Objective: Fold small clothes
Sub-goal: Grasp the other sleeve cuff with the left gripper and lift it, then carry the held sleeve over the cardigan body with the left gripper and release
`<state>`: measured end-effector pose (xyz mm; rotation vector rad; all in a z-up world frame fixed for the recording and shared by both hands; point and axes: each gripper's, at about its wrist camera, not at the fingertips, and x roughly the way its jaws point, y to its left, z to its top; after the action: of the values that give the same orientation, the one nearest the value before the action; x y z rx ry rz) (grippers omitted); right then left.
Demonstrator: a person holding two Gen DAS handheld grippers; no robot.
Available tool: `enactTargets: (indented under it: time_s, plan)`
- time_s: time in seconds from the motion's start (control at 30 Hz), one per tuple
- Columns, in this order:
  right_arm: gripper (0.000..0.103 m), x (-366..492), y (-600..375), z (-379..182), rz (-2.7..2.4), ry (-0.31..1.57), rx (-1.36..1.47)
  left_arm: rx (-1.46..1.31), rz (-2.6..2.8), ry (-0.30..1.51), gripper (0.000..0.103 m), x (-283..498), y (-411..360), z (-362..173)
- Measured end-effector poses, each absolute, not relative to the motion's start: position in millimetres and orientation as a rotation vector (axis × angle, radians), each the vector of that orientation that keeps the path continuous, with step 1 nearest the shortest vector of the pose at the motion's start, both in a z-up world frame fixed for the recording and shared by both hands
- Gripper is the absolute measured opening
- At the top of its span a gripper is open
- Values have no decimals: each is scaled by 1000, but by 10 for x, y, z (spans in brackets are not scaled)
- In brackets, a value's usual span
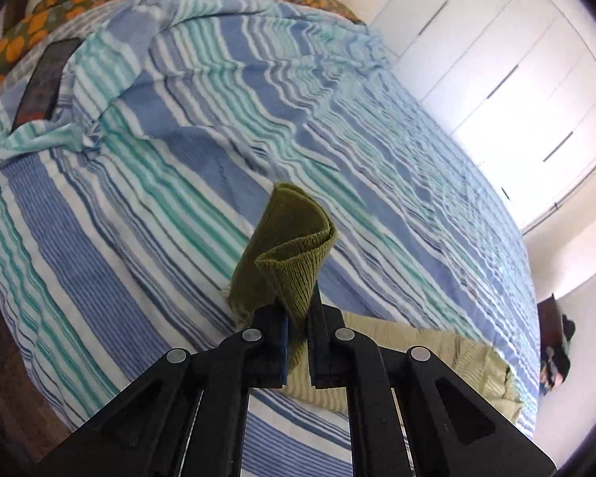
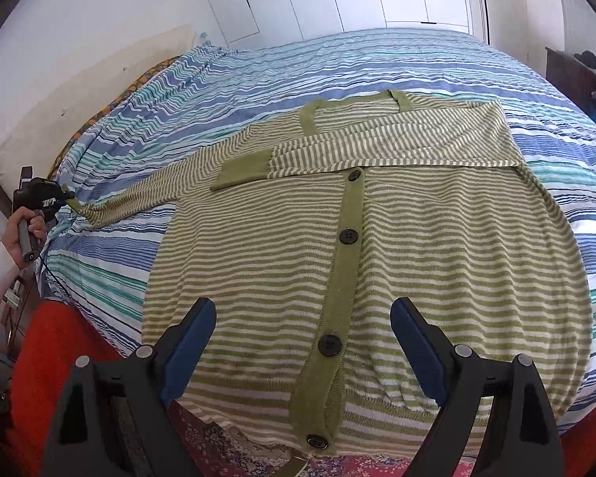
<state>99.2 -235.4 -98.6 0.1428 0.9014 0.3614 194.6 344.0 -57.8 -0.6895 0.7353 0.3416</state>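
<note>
A bed (image 2: 258, 79) under a blue, teal and white striped cover is seen, and on it the green striped cardigan (image 2: 417, 246) is spread front-up, buttoned, one sleeve already laid across the chest. The other sleeve (image 2: 139, 202) is stretched out toward the bed's edge, where its olive cuff (image 1: 286, 254) is clamped between the jaws of the left gripper (image 1: 298, 342). The right gripper (image 2: 302, 349) is held above the hem, jaws wide apart, nothing between them.

The risk is judged as this: only a narrow pinch of ribbed cuff is held, so the cuff could be pulled free, or the whole cardigan dragged askew, since the body is not pinned down by the right gripper.

The full layout of the garment is given only by the right wrist view; the grip itself is shown only by the left wrist view, where a dark flat object (image 1: 43, 83), possibly a phone, is also made out.
</note>
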Motion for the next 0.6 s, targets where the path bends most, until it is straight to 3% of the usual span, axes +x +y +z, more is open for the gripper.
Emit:
enactTargets:
  time_s: [0.2, 0.33, 0.6]
  plan:
    - [89, 958, -2815, -968, 279, 845, 236, -546, 3, 748, 5, 2620, 1730, 101]
    - [89, 902, -3098, -913, 246, 801, 288, -470, -150, 764, 5, 3049, 524, 246]
    - [89, 838, -3539, -923, 228, 766, 420, -402, -265, 887, 5, 3401, -1325, -216]
